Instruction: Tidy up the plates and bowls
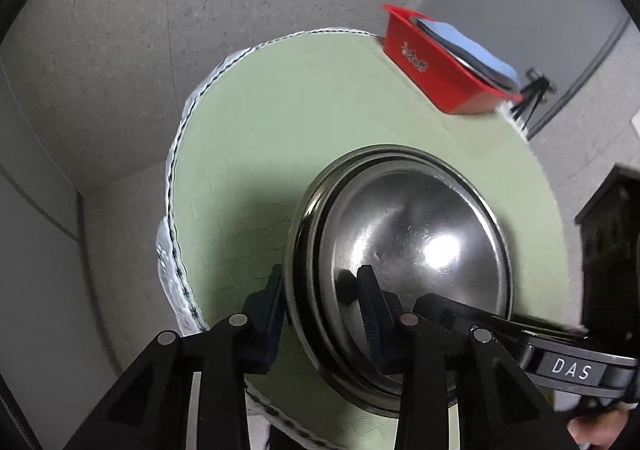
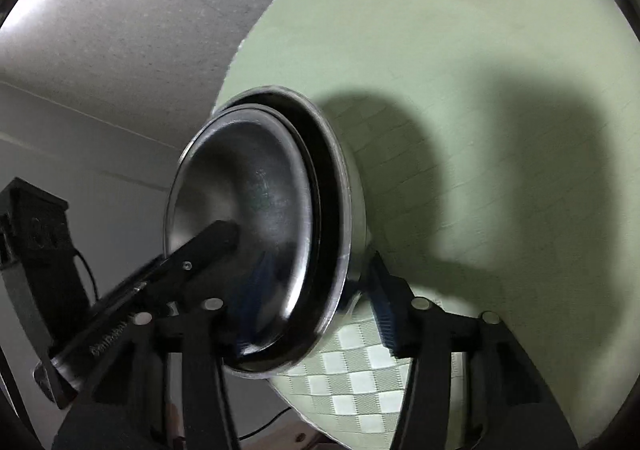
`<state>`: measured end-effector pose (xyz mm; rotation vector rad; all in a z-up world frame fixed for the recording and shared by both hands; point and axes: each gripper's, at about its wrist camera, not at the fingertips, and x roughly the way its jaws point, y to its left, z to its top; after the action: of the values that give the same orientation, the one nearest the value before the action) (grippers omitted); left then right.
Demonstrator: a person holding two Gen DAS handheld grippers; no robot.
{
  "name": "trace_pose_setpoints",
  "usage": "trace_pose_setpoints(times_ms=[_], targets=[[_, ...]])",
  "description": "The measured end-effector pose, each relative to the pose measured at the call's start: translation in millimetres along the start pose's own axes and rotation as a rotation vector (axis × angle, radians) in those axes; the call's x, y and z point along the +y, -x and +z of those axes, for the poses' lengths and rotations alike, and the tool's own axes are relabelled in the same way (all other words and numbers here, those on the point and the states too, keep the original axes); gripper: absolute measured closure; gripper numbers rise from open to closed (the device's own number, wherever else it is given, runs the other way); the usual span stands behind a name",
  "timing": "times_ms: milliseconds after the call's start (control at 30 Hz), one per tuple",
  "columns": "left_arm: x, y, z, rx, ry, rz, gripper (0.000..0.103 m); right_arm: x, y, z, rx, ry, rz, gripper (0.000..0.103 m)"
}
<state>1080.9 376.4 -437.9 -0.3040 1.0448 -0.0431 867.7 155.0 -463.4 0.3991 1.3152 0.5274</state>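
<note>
1. Left tool (image 1: 322, 310): its two blue-padded fingers (image 1: 370, 314) straddle the near rim of the steel bowls, one outside the rim, one inside the hollow. A gap remains between pads and metal on the outer side; I cannot tell whether the rim is actually pinched, so the grasp is unconfirmed.
2. Steel bowls (image 1: 404, 234): two nested, a smaller one sitting inside a larger. They rest on the counter (image 1: 280, 98) near its front edge. The inner bowl's rim sits off-centre within the outer one.
3. Counter: covered by a pale green checked cloth with a white stitched border hanging over the left side.
4. Red bin (image 1: 434, 66): stands at the far right corner of the counter, well apart from the bowls. A round plate (image 1: 464, 50) with a blue face lies in it, tilted.
5. Right tool (image 2: 304, 286): seen from its own camera, its fingers (image 2: 386, 306) stand spread on either side of the same nested bowls (image 2: 256, 222), one inside the hollow, one outside the outer wall. The outer pad lies just beside the wall. Whether it is clenched on the bowls cannot be told.
6. In the right camera the left tool's black finger (image 2: 208, 246) reaches into the inner bowl.
</note>
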Motion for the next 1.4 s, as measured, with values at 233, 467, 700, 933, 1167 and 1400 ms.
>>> trace_pose_setpoints(times_ms=[233, 467, 700, 933, 1167, 1400], targets=[[-6.5, 7.5, 7.2, -0.025, 0.004, -0.018, 0.071, 2.1, 15.8, 1.6, -0.022, 0.022, -0.029, 0.061], [-33.3, 38.5, 30.1, -0.098, -0.018, -0.071, 0.071, 4.7, 63.8, 14.5, -0.094, 0.052, -0.027, 0.062], [-80.1, 46.7, 90.1, -0.147, -0.048, -0.146, 0.071, -2.1, 128.9, 62.4, -0.198, 0.084, -0.023, 0.062], [-128.9, 26.3, 180.2, -0.191, -0.089, -0.171, 0.071, -17.1, 178.5, 153.1, -0.276, 0.108, -0.031, 0.062], [-157.9, -40.4, 253.8, -0.157, -0.089, -0.134, 0.071, -46.5, 177.6, 238.3, -0.27, 0.093, -0.052, 0.062], [-178.8, -118.8, 293.1, -0.055, -0.076, -0.076, 0.069, -90.5, 138.6, 285.8, -0.182, 0.047, -0.072, 0.062]])
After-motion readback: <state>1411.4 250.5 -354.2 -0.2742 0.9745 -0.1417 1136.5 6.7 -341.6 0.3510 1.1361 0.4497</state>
